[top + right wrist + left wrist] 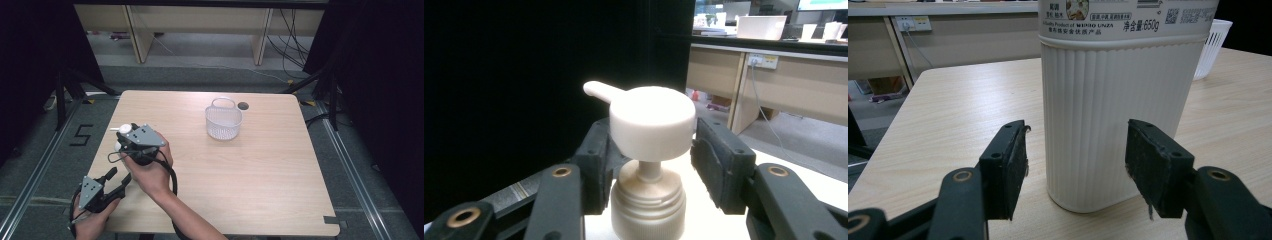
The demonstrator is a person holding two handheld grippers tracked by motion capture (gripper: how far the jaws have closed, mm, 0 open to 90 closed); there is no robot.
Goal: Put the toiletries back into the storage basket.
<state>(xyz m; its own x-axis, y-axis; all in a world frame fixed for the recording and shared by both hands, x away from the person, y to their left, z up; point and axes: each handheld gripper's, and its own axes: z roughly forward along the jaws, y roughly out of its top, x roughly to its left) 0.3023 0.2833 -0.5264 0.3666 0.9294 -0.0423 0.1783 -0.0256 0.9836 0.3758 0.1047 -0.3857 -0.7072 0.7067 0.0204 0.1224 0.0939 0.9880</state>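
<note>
A white pump bottle (118,146) stands near the table's left edge. In the left gripper view its ribbed body (1113,125) rises between my left gripper's (1075,150) jaws, with a gap on each side, so that gripper is open. In the high view the left gripper (120,176) sits low at the front left and points at the bottle. My right gripper (126,138) reaches across from the right at the bottle's top. Its pads press both sides of the round pump head (651,120), which stands raised on its stem above the cap (649,200).
A white mesh basket (223,122) with a handle stands at the table's (240,170) back centre, also seen far right (1213,45) in the left gripper view. A small dark hole (243,105) lies beside it. Black curtains flank the table.
</note>
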